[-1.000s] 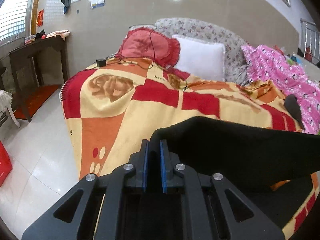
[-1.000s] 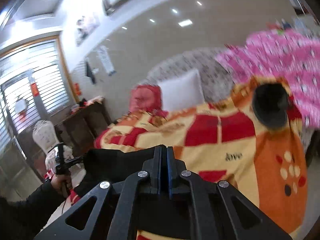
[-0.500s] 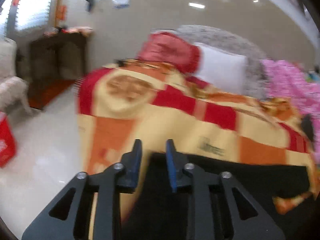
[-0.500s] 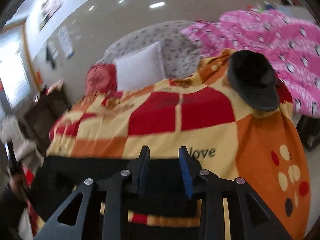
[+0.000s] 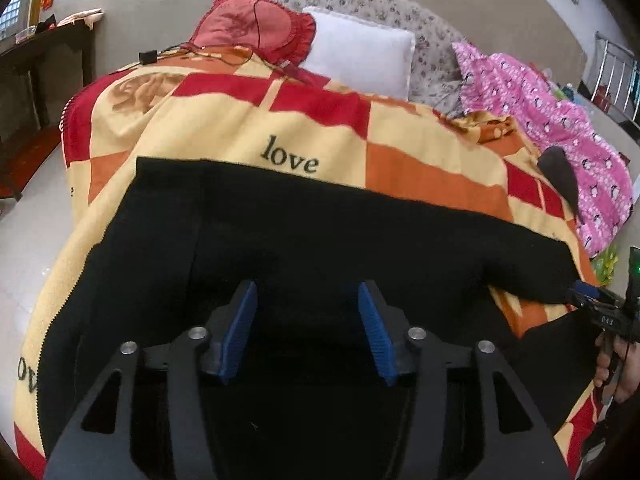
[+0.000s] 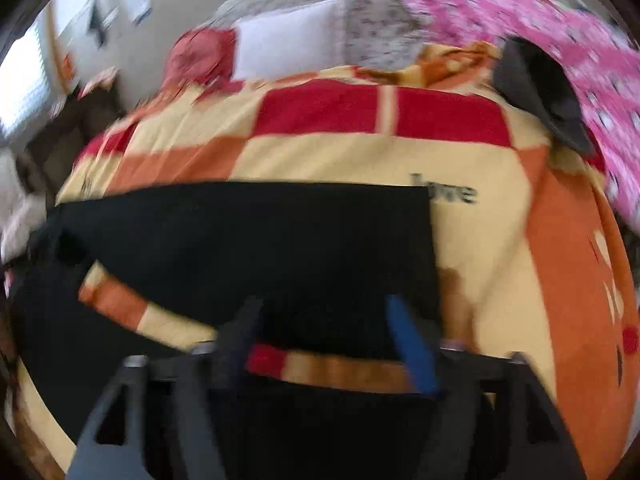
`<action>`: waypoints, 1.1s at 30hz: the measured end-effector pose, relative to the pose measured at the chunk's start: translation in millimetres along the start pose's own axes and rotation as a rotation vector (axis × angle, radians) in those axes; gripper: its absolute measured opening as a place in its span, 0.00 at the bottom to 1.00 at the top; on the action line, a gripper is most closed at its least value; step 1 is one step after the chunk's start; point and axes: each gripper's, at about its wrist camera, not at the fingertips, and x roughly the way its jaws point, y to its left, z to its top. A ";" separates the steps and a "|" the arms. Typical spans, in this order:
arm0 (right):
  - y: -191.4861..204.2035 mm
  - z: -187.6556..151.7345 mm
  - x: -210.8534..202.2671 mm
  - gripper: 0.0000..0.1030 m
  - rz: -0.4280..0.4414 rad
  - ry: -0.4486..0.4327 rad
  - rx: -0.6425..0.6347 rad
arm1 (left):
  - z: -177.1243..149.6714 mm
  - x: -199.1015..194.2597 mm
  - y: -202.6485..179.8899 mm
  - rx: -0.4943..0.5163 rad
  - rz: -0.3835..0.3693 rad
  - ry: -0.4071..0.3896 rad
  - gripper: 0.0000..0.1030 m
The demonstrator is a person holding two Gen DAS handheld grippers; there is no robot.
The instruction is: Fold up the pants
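Left wrist view first: the black pants point(image 5: 320, 240) are spread flat across the near part of the bed, on top of the checked blanket point(image 5: 400, 136) with "love" printed on it; the far edge of the fabric runs just under that word, and the left end reaches close to the blanket's left edge where it drops toward the floor. The left gripper point(image 5: 307, 316) sits right over the pants with its blue pads point(image 5: 240, 328) spread apart; the jaws have just been opening, the cloth lies below and between them but the pads aren't pressing on it, so it's let go. Off at the right edge of that view you can see the person's hand point(image 5: 616, 364) holding the right gripper's handle, near the right end of the pants.

Right wrist view is pretty smeared, so take this with a grain of salt; the right gripper point(image 6: 324, 332) is also spread wide, its jaws have just been opening too, and the pants point(image 6: 248, 240) stretch from under its fingers off to the left, with a strip of blanket showing between two black layers near the front edge of the bed; nothing looks pinched. A dark hat point(image 6: 540, 96) lies toward the far right corner of the blanket, by the pink quilt point(image 6: 580, 40); a white pillow point(image 5: 360, 48) and a red cushion point(image 5: 256, 24) sit at the head end.
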 end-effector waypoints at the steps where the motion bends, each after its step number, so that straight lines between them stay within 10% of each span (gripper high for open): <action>1: 2.2 -0.6 0.1 0.78 -0.022 -0.001 -0.011 | 0.3 0.4 -0.7 0.006 0.010 -0.001 0.51; 21: -14.4 1.5 7.6 0.82 0.014 -0.001 0.021 | 4.1 -9.8 10.9 -0.011 -0.078 -0.012 0.60; 24: -14.3 1.5 7.6 0.82 0.014 0.000 0.020 | 22.6 -45.9 30.9 -0.013 -0.098 -0.118 0.64; 27: -14.5 1.5 7.7 0.82 0.018 -0.001 0.023 | 54.2 -69.7 61.0 0.049 -0.024 -0.248 0.89; 33: -16.4 1.4 7.8 0.83 0.030 -0.003 0.032 | 85.2 -14.2 91.9 0.276 0.007 -0.069 0.90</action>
